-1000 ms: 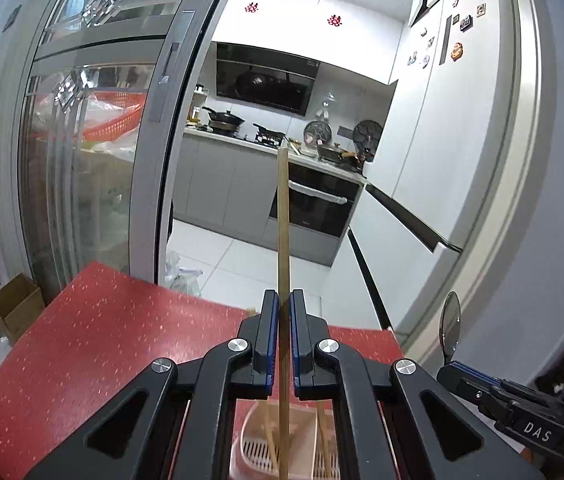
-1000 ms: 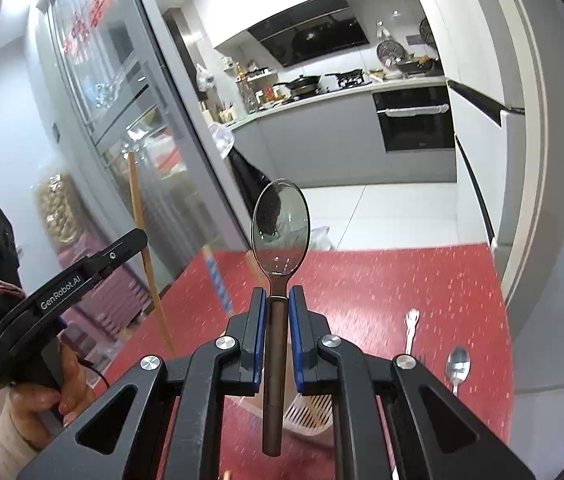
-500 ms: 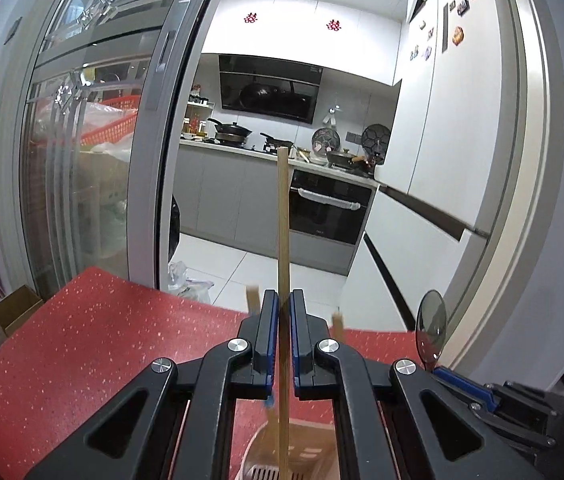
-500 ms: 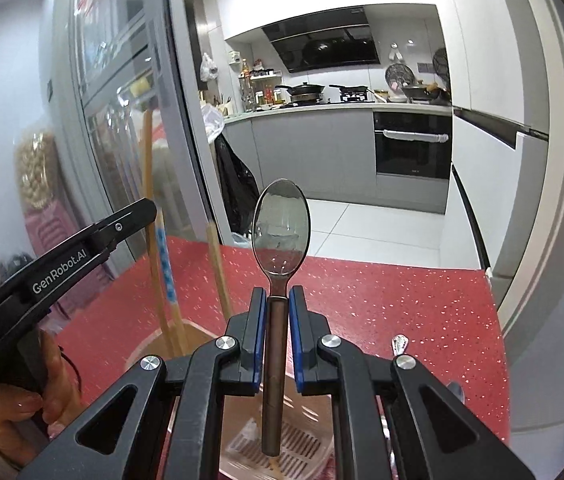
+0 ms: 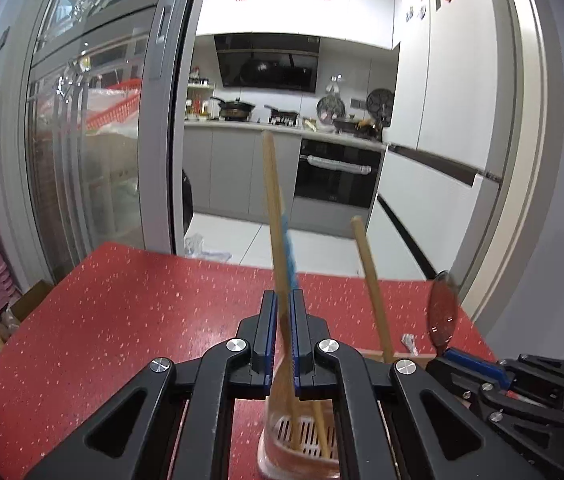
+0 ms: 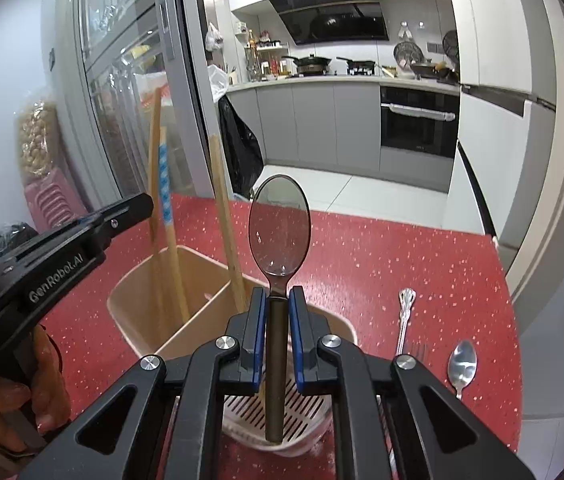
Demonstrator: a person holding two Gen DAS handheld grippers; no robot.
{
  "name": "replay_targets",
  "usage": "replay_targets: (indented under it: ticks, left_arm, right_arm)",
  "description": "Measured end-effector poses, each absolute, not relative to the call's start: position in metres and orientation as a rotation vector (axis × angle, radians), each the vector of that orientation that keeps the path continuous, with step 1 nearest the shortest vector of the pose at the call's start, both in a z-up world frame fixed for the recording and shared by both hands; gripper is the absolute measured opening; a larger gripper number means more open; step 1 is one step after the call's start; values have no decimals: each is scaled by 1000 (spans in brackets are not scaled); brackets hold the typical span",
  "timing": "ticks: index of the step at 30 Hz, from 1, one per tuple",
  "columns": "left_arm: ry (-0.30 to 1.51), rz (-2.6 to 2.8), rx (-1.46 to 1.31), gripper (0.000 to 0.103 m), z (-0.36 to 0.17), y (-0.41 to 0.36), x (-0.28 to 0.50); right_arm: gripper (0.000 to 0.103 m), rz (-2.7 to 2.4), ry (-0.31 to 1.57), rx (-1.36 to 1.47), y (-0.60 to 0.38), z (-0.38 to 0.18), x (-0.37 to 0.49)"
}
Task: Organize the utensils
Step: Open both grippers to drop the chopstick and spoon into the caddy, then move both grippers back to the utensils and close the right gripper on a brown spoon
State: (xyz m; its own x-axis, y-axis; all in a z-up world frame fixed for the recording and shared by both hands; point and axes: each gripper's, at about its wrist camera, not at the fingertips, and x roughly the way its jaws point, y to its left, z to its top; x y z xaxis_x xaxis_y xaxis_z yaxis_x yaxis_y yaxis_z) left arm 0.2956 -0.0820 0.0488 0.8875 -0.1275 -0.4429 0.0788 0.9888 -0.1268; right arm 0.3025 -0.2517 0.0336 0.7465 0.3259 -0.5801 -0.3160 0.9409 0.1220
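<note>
A beige two-compartment utensil holder (image 6: 186, 300) stands on the red table (image 6: 421, 264); it also shows in the left wrist view (image 5: 301, 440). My left gripper (image 5: 282, 340) has its jaws slightly parted around a wooden chopstick (image 5: 276, 216) that leans loose in the holder's left compartment beside a blue-patterned one (image 6: 165, 184). Another chopstick (image 5: 369, 284) leans to the right. My right gripper (image 6: 278, 340) is shut on a dark-handled spoon (image 6: 280, 224), held upright over the holder's slotted right compartment.
A silver fork (image 6: 405, 316) and a small silver spoon (image 6: 461, 368) lie on the table to the right of the holder. The table's far edge faces a kitchen doorway with a sliding glass door (image 5: 94, 152) at left.
Both grippers came down to the holder. The left gripper's jaws have parted and its chopstick now leans in the holder. The spoon now hangs above the slotted compartment.
</note>
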Motion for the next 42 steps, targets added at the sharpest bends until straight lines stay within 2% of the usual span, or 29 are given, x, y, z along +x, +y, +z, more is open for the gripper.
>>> replay_targets:
  ticks: [5,6,7,9,14,16,20,25,41,42]
  left_arm:
    - [500,-105,-103,31,45,-81,294]
    - [501,-104,-101,31,46,-81,292]
    - [501,-104,-99,31,47,-81,290]
    - [507,-105,-97,31,50,-79,287]
    - [529,-109,-102,31,56,-72,269]
    - [552,-105,-104,31,56,-67,259]
    - [610,-88,-107,31,50,-55,233]
    - [684,-44,-115,31,35,-38,199]
    - [851,24,-181,32,-30,7,115]
    - [854,26,-184,33,-31,7,114]
  right_arm:
    - [15,356,652,21,-251,37,304]
    - [20,361,659,24,-251,38,304]
    - [30,366,668,32,-253,38,305]
    - [39,359,664,55,-256,41,302]
    - [42,365,653,103,-263,53,290]
    - [50,369,649,117,-266,58,281]
    - [57,385,639,131,-268,71,254]
    - [74,418,659,121,-263,73,217]
    - [76,430,1003,181,-250,-10,154]
    - [79,435,1015,183,-248,-13,153]
